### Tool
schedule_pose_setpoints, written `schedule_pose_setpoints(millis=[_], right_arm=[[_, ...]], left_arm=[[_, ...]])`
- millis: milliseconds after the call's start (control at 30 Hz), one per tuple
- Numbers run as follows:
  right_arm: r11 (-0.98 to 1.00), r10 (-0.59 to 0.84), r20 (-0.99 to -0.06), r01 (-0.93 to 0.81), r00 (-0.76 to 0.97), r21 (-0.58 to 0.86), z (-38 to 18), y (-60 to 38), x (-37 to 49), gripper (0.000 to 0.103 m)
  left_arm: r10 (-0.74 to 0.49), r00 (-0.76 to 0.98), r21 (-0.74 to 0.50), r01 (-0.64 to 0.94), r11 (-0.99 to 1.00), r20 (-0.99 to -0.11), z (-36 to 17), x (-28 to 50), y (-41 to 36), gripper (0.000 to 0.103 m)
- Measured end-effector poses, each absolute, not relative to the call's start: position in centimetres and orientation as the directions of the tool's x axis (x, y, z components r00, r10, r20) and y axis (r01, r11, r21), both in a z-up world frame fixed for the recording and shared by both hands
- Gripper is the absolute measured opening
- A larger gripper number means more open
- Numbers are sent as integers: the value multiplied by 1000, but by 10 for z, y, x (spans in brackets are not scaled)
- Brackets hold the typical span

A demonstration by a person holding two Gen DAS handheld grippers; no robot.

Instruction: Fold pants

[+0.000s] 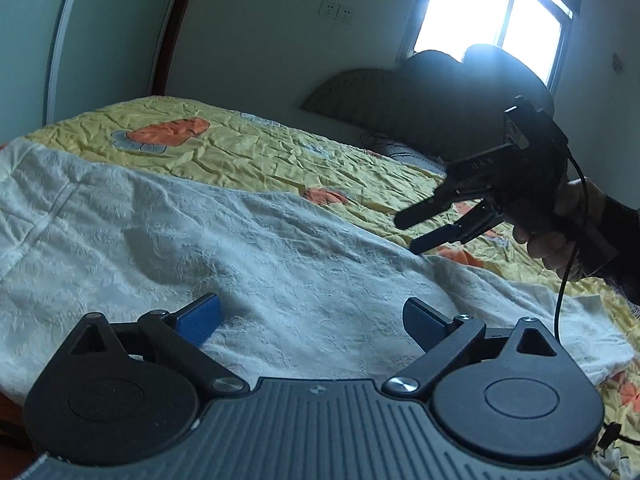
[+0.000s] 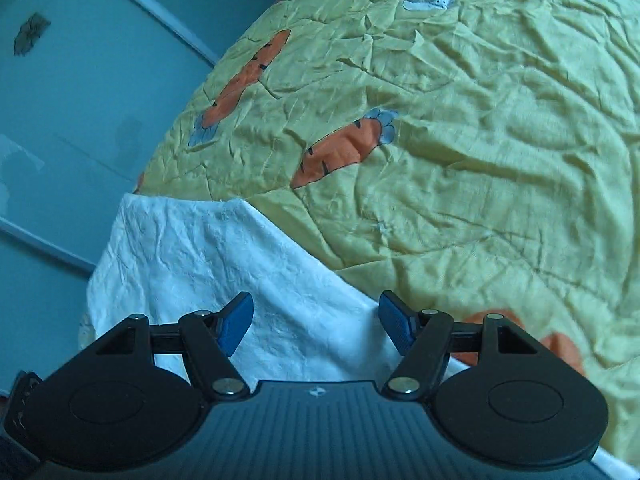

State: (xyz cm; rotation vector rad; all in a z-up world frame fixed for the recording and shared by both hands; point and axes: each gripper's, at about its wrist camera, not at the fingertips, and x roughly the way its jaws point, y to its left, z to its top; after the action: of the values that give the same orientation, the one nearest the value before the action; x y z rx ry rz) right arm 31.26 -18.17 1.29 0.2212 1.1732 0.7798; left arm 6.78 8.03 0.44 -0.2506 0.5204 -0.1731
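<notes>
White textured pants [image 1: 224, 248] lie spread across a yellow carrot-print bedspread [image 1: 248, 148]. My left gripper [image 1: 312, 316] hovers low over the cloth, its blue pads wide apart with nothing between them. In the left wrist view my right gripper [image 1: 408, 232] comes in from the right, held by a hand [image 1: 560, 236], fingers apart just above the pants' far edge. In the right wrist view the right gripper [image 2: 316, 320] stands open above one end of the pants [image 2: 224, 256], nothing gripped.
The bedspread [image 2: 480, 160] covers the bed to the far side. A dark headboard and pillows [image 1: 440, 104] sit under a bright window [image 1: 492, 12]. Pale wardrobe doors [image 2: 72, 120] run along the bed's side. A black cable [image 1: 568, 272] hangs from the right gripper.
</notes>
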Motion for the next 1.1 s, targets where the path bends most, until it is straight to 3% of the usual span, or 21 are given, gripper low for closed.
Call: schedule_pose_setpoints(millis=[267,400,633,700,800,1100], right_arm=[[751,557,-825,-484,99,449,11,-199,301,66],[787,482,-862,-511,159,346,10,-198,301,18],[792,450,-845,-566,288,229,25,-196,295,0],[818,465,-816,-518,344,248,31,-208,302,0],[840,435,-845,-478,311,256,18,-216,306,0],[820,557,-751,-377,353,431,25,-279,266,4]], left_arm=[[-241,842,-324,84,942,-482,2,74,87,102],[-237,841,-319,82,944,-486,2,75,86,102],[-231,838,-310,78,947,-495,1,76,85,102],[-230,837,-308,77,948,-497,0,78,85,102],[-228,836,-306,76,949,-500,0,79,85,102],[-233,836,-317,75,946,-497,-1,79,87,102]])
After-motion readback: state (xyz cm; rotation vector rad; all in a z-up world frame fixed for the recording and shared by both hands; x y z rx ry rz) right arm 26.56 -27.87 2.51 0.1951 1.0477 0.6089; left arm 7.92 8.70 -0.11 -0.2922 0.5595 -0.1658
